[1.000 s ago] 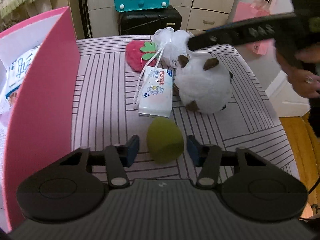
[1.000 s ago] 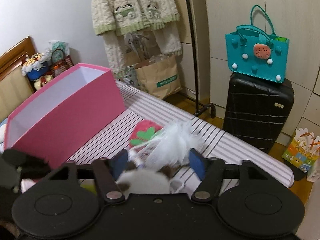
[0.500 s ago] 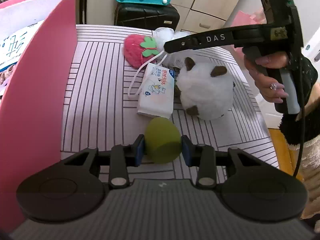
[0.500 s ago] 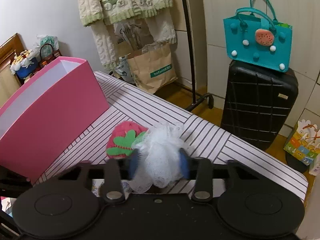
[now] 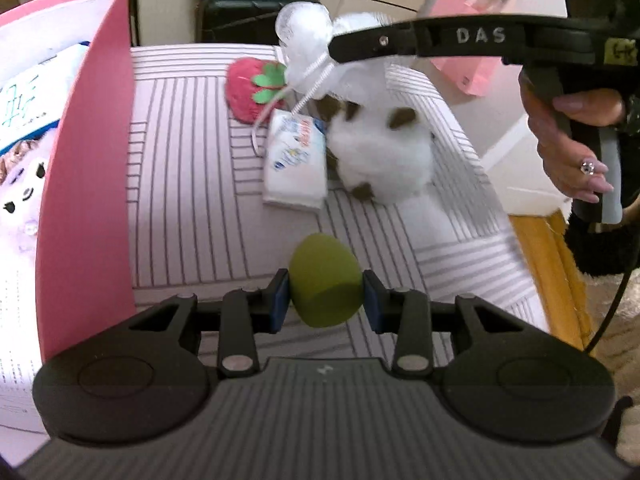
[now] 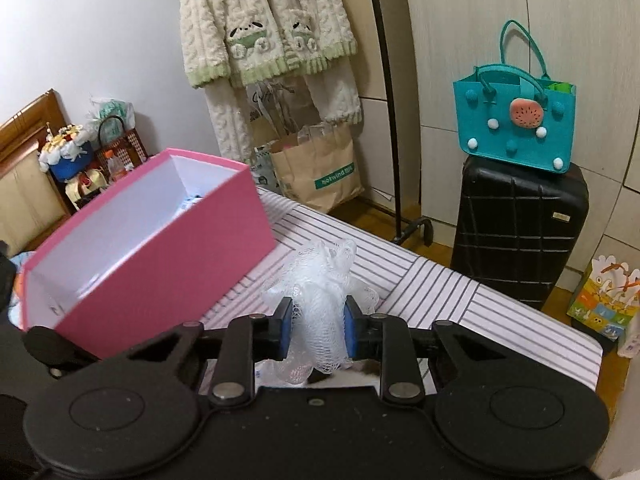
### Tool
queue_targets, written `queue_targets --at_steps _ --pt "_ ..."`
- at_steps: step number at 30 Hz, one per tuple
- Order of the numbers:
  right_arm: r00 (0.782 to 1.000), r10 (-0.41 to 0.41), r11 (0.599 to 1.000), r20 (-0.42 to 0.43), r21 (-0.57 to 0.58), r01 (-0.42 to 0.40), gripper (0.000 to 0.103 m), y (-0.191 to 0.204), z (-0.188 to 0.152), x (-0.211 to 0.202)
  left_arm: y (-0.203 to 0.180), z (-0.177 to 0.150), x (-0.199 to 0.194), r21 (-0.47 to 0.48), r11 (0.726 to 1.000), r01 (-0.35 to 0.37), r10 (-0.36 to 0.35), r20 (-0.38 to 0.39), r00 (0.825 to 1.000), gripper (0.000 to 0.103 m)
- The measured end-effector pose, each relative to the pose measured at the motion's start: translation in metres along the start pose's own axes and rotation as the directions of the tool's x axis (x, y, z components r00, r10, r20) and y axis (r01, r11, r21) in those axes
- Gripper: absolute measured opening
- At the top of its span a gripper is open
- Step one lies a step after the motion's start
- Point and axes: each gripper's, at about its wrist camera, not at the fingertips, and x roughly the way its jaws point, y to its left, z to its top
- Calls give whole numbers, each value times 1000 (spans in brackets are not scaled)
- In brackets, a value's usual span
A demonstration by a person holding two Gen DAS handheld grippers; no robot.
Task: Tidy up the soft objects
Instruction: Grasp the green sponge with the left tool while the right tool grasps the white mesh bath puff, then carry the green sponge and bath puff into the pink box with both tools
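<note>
Left gripper point(image 5: 325, 298) clamped on a green egg-shaped sponge point(image 5: 324, 280) above the striped table point(image 5: 180, 184), right gripper point(image 6: 315, 330) squeezing a white mesh bath pouf point(image 6: 320, 280) raised off the table, pink box point(image 6: 160, 256) alongside, strawberry plush point(image 5: 250, 88), tissue pack point(image 5: 294, 164) and white plush toy point(image 5: 380, 160) lying together.

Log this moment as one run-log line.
left gripper: shut on green sponge | right gripper: just closed on white mesh pouf, lifted | target: pink box | plush on table
</note>
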Motion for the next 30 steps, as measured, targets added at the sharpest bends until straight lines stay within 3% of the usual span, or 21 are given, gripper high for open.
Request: queue_targets --at_steps 10,22,26,30 --pt "989 125 990 -75 73 -119 29 26 -10 -29 -6 -8 -19 44 998 33 -32 -28 999 37" --pt "951 158 987 -264 84 -140 30 59 -41 -46 -3 -25 -40 58 997 57 -52 -85 995 37" --pt "944 160 987 -290 64 -147 30 74 -44 -54 -3 -25 -49 53 992 118 -107 -169 980 37" --pt "940 176 984 -293 57 -167 30 87 -41 -64 -3 -26 -63 80 990 115 -96 -215 972 37"
